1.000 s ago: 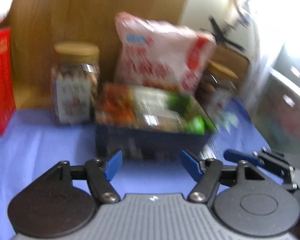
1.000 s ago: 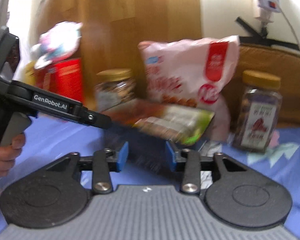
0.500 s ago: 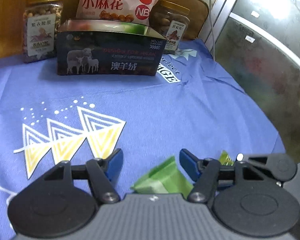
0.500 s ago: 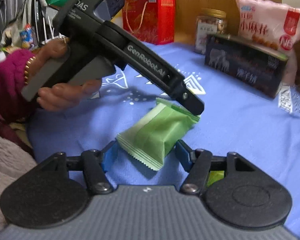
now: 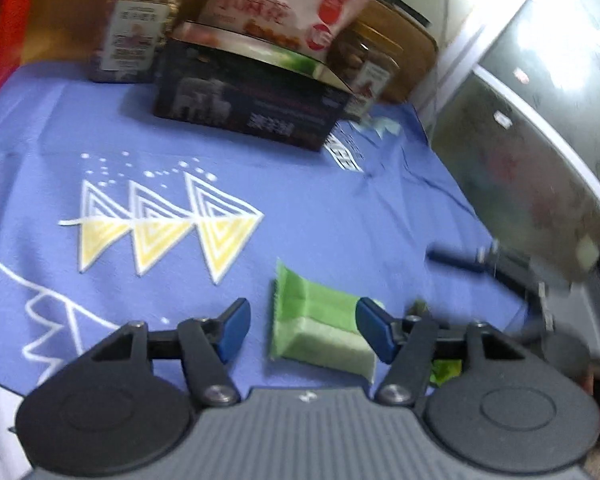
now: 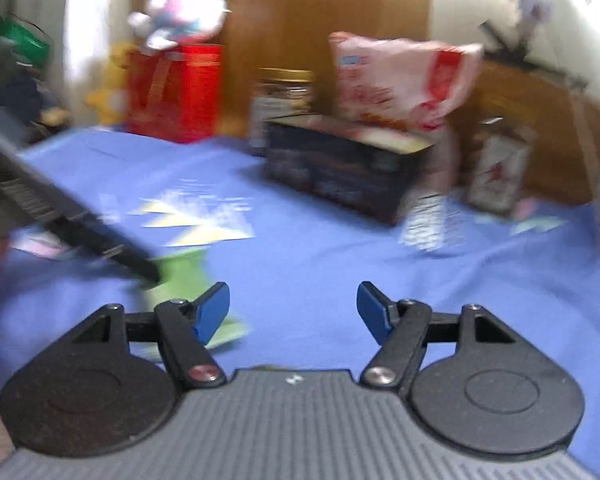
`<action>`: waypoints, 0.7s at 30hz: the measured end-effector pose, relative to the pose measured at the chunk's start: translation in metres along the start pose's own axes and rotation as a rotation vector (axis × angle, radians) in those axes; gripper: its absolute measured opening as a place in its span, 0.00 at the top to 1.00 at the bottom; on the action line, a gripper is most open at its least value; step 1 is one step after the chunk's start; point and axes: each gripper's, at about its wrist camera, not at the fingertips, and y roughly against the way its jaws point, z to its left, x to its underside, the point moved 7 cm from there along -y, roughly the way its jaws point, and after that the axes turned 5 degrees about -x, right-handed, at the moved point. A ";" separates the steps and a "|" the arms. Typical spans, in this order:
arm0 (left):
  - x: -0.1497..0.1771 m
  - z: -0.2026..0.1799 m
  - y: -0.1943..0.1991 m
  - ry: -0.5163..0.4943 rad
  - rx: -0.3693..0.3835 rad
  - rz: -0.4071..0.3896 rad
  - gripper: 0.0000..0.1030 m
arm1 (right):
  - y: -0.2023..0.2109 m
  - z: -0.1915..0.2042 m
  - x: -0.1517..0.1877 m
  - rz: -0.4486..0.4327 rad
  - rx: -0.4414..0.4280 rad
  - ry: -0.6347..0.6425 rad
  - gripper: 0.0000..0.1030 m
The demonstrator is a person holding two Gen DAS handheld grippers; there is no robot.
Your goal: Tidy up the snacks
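Left gripper (image 5: 302,330) spread wide over the blue printed cloth (image 5: 340,216), blue pads apart and gripping nothing. Green snack packet (image 5: 320,328) flat on the cloth between those pads, nearer the right one, its far crimped edge toward 12 o'clock; no contact with either pad discernible. Second, brighter green wrapper (image 5: 446,372) half hidden under the gripper's right linkage at about 4 o'clock from the packet. Right gripper (image 5: 456,261) seen only as a dark blue blurred finger at 2 o'clock from the packet, well apart from it. From the right wrist camera (badly smeared by motion): right gripper (image 6: 294,306) likewise wide open and empty, bare cloth between its fingers, with the green packet (image 6: 188,272) off at 10 o'clock from its left pad and the left gripper's black finger (image 6: 100,240) reaching to the packet. Far at 12 o'clock, a dark rectangular box (image 5: 248,104), open at the top, standing on the cloth; behind it a pink-and-red snack bag (image 5: 288,4) upright, flanked by a gold-lidded nut jar (image 5: 140,28) at 11 o'clock and another jar (image 5: 364,64) at 1 o'clock. Red gift box (image 6: 174,92) farther left, a pink plush toy (image 6: 184,12) on top.
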 end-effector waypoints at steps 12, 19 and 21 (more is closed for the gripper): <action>0.001 -0.015 -0.018 -0.014 0.049 0.051 0.49 | -0.026 0.013 0.002 0.053 0.034 0.057 0.62; -0.003 -0.009 -0.020 0.022 0.043 0.042 0.45 | -0.029 0.018 0.012 0.076 0.013 0.084 0.57; -0.003 -0.013 -0.023 0.007 0.041 0.043 0.45 | -0.034 0.017 0.009 0.077 0.002 0.091 0.49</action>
